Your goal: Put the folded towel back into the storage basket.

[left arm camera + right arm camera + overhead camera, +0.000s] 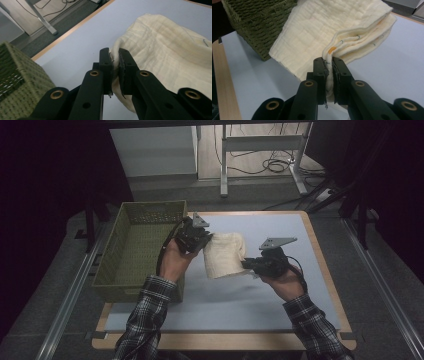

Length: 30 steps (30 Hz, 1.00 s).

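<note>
You hold a folded cream cloth [225, 254] between both grippers, above the pale blue mat [280, 300] that covers the table, just right of the green woven basket [131, 251]. Your left gripper [204, 240] pinches the cloth's upper left edge; in the left gripper view its jaws stand nearly together with only a thin fold of the cloth [170, 52] pressed between the pads. Your right gripper [246, 264] grips the lower right corner; in the right gripper view its jaws are likewise almost closed, clamped on the stacked layers of the cloth [322, 32], whose stitched hems fan out beyond the jaw tips. In the high view the cloth hangs between the two grippers and seems to be clear of the mat, though the dim light makes that hard to judge. The basket [259, 20] sits close behind the cloth in the right gripper view, and a corner of the basket [20, 82] shows beside the left jaws. Your plaid sleeves [145, 320] come in from the bottom edge.
</note>
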Motion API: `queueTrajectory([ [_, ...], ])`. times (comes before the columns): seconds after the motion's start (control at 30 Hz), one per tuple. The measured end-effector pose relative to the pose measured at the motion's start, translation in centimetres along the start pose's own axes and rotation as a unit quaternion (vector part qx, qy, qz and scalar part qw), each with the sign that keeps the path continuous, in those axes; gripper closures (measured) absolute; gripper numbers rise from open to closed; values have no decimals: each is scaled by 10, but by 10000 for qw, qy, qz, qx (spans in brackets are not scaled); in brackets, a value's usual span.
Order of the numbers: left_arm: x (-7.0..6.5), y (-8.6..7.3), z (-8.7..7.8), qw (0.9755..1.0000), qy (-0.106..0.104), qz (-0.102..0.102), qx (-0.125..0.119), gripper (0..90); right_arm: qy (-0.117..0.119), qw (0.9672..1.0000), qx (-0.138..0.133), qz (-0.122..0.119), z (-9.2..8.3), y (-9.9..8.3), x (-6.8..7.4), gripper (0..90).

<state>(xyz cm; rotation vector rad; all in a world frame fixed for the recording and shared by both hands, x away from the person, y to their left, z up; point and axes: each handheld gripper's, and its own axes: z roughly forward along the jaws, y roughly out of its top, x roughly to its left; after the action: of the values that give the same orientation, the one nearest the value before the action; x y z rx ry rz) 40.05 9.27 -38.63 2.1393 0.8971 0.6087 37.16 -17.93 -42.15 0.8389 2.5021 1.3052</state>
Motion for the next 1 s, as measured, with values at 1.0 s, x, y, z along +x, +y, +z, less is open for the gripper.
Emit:
queueTrajectory([
  [1.0, 68, -17, -51, 9972, 640, -378, -73, 830, 221, 9990, -8, -396, 51, 77, 36, 817],
])
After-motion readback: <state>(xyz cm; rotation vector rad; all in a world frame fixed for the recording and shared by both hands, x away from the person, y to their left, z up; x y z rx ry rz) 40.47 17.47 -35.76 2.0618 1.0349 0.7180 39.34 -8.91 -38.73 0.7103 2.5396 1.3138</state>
